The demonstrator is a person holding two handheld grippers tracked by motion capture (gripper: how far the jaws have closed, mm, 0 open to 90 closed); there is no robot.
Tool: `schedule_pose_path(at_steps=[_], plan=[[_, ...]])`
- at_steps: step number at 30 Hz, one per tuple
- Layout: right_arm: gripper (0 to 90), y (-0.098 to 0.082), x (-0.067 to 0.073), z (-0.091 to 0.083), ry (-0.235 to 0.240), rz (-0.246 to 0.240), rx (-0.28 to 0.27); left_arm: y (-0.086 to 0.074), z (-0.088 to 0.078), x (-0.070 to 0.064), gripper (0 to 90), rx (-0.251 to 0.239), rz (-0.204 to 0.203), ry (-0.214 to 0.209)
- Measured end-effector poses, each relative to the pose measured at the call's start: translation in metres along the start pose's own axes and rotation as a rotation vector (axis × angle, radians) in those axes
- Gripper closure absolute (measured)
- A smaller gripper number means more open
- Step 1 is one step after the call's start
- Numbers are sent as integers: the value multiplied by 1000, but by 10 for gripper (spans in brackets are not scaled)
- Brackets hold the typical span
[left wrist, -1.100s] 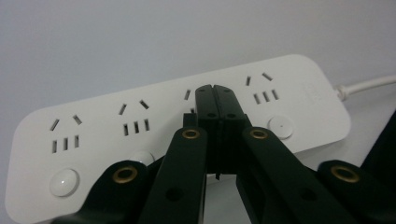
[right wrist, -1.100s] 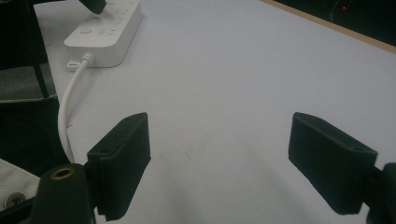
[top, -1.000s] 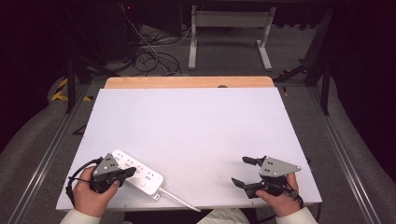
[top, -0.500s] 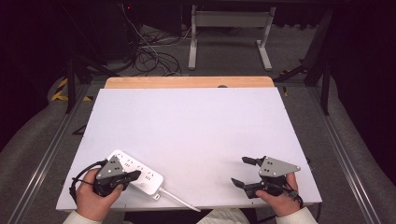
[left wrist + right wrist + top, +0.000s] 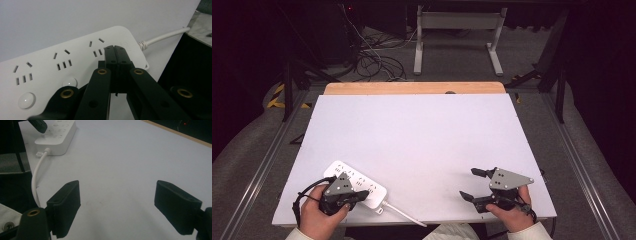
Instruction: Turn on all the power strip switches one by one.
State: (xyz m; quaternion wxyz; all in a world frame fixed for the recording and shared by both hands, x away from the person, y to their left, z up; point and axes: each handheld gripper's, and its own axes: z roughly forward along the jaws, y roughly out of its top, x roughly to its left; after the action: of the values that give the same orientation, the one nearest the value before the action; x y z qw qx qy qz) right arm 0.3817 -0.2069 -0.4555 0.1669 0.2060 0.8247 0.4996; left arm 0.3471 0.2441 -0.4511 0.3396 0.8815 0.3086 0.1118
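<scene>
**Closed fingers over a rigid power strip**

The white, oblong plastic power strip with three socket groups and round buttons [image 5: 356, 183] lies flat near the front left corner of the white-topped bench [image 5: 422, 135], its white round cord [image 5: 404, 215] trailing off the front edge. The left gripper [image 5: 115, 53] hovers over or rests on the cord end of the strip, its fingers [image 5: 110, 58] pressed together with nothing between them; whether the tips touch the casing cannot be told. The right gripper [image 5: 117, 202] sits well apart at the front right, fingers [image 5: 65, 200] spread wide over bare bench.

The strip looks like a stiff, hard shell: light to moderate in weight, not fragile, but smooth and glossy, so likely slippery under rubber pads only if pinched at a rounded corner. The best hold is probably across the narrow width, pads on the two long flat sides near the middle, clear of buttons and sockets. The cord is limp and springy; it will likely drag and twist the strip when lifted.
</scene>
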Motion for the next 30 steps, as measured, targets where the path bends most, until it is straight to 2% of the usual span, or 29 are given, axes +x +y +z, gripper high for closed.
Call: schedule_pose_path(at_steps=[10,30], plan=[[217,0,0,1,1,-2,6,-1,4,1,900,10,1,22],[217,-1,1,1,0,-4,7,-3,7,0,900,6,-8,19]])
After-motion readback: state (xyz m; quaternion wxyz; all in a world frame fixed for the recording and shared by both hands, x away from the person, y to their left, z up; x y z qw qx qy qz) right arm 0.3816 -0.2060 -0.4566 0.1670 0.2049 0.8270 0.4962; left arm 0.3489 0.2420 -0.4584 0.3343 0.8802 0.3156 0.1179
